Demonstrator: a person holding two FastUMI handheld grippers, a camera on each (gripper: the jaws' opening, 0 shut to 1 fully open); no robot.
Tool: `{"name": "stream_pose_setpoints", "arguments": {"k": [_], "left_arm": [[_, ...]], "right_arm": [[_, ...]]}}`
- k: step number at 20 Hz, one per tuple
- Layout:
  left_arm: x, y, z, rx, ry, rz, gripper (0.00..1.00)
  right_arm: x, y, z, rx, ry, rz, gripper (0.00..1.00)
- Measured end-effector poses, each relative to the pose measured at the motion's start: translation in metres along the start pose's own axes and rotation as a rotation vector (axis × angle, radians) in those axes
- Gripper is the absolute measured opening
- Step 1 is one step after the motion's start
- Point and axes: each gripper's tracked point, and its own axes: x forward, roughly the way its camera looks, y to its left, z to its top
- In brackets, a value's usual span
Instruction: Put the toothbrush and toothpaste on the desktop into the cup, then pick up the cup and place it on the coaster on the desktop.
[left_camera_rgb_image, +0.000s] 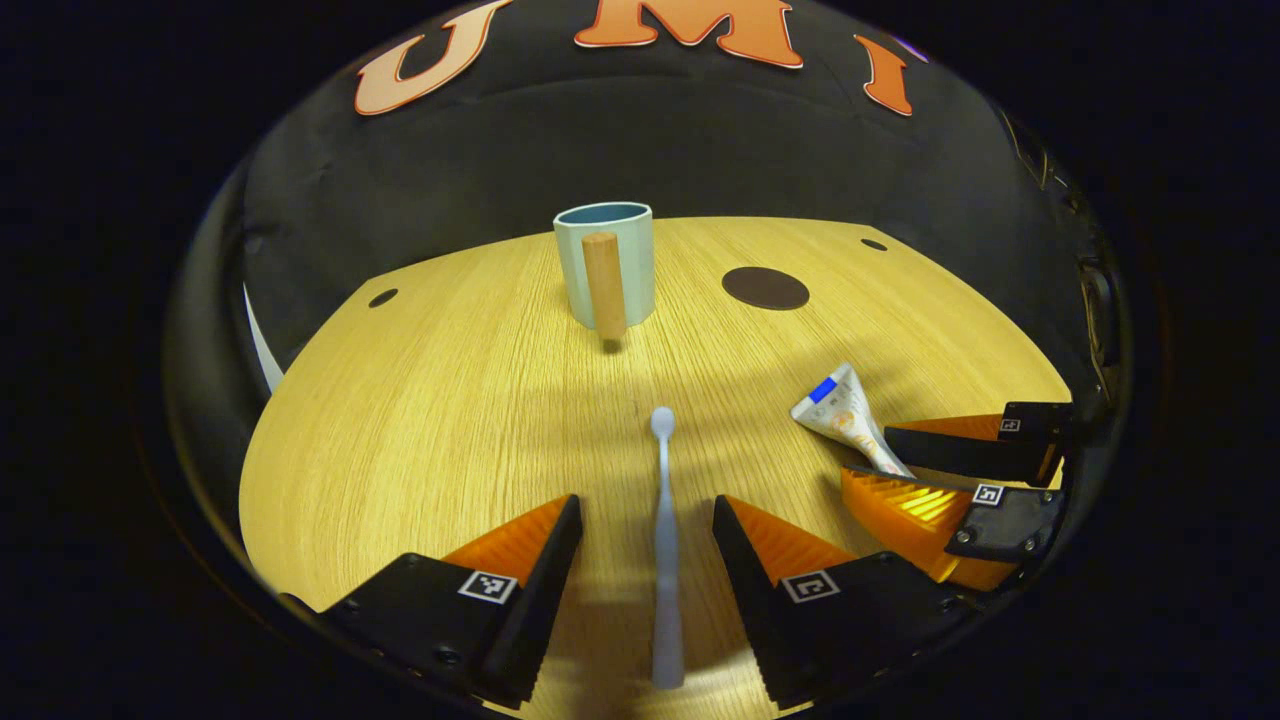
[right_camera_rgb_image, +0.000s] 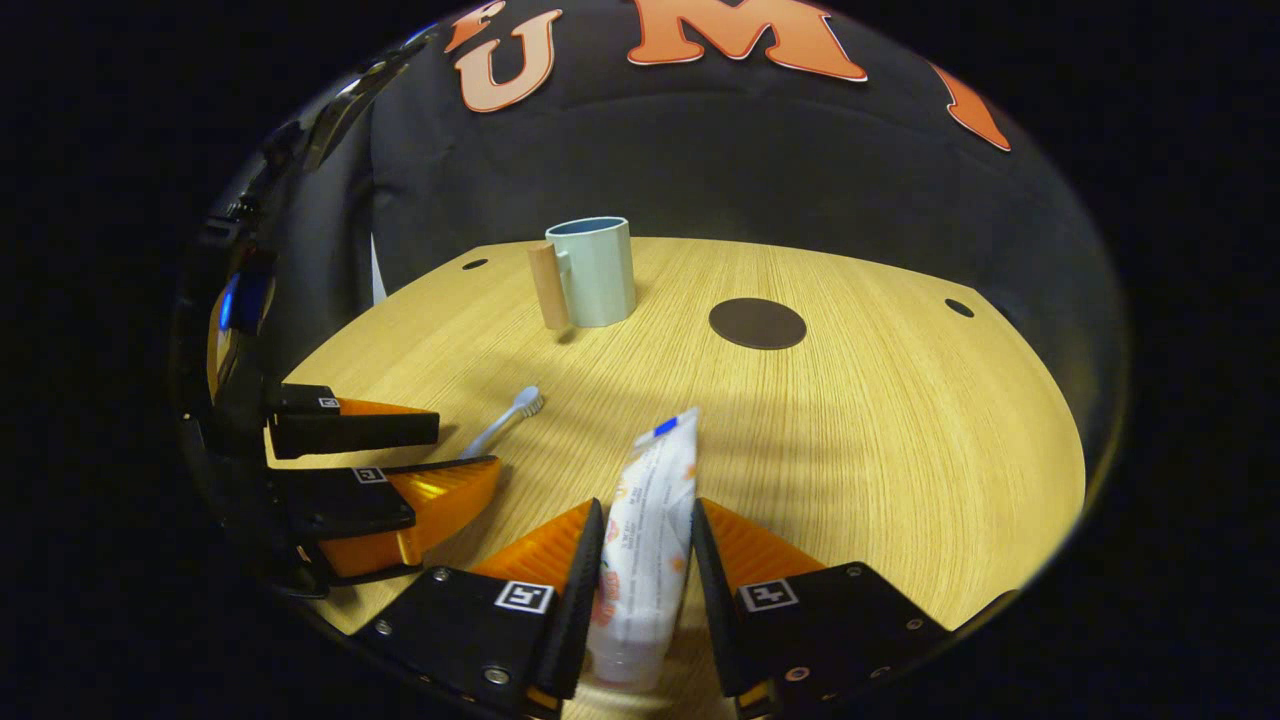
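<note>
Nothing sits in the cup (left_camera_rgb_image: 604, 268) yet. The left hand-held gripper (left_camera_rgb_image: 648, 520) straddles the toothbrush (left_camera_rgb_image: 665, 540) on the counter (left_camera_rgb_image: 420, 400), fingers apart, while the right hand-held gripper (right_camera_rgb_image: 646, 528) is clamped on the toothpaste (right_camera_rgb_image: 645, 530). Far ahead, the coaster (right_camera_rgb_image: 757, 323) lies bare, so both drops and the cup move remain.

Left gripper (left_camera_rgb_image: 647, 520) low, jaws spread wide apart. Right gripper (right_camera_rgb_image: 647, 525) low, jaws narrowed, fingers (right_camera_rgb_image: 575, 580) nearly parallel.

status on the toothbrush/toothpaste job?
Done: nothing; cup looks empty, off the coaster. In hand: right gripper closing on the toothpaste; left gripper open astride the toothbrush on the desktop. Left: both into cup, cup onto coaster.
</note>
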Motion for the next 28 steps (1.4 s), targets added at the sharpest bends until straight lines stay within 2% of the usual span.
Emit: {"name": "stream_pose_setpoints", "arguments": {"k": [1, 2, 3, 4, 5, 6, 7, 10, 18, 28], "left_arm": [[0.002, 0.001, -0.001, -0.001, 0.008, 0.004, 0.72], [0.003, -0.003, -0.002, -0.003, 0.009, -0.003, 0.71], [0.004, -0.006, -0.002, -0.01, 0.012, -0.004, 0.65], [0.003, -0.007, -0.004, -0.018, 0.02, -0.005, 0.47], [0.003, -0.008, -0.005, -0.023, 0.023, -0.012, 0.43], [0.003, -0.009, -0.004, -0.034, 0.028, -0.013, 0.27], [0.003, -0.012, -0.005, -0.039, 0.034, -0.02, 0.2], [0.003, -0.014, -0.003, -0.067, 0.022, -0.047, 0.1], [0.008, 0.009, -0.007, -0.083, -0.057, -0.043, 0.07], [0.01, 0.033, 0.018, -0.092, -0.316, -0.033, 0.06]], "right_arm": [[-0.001, -0.002, 0.0, 0.005, 0.002, 0.003, 0.47], [-0.002, -0.006, 0.0, 0.02, 0.001, -0.004, 0.29], [-0.003, -0.006, 0.002, 0.045, -0.002, 0.002, 0.26], [-0.001, -0.005, 0.002, 0.065, 0.004, 0.012, 0.19], [0.0, -0.007, 0.001, 0.078, 0.002, 0.024, 0.17], [-0.001, -0.009, 0.002, 0.091, 0.002, 0.032, 0.15], [-0.001, -0.009, 0.002, 0.106, 0.0, 0.037, 0.14], [-0.004, -0.013, 0.008, 0.132, -0.016, 0.045, 0.12], [-0.025, -0.033, 0.037, 0.158, -0.126, 0.036, 0.12], [-0.057, -0.036, 0.083, 0.132, -0.27, 0.054, 0.12]]}}
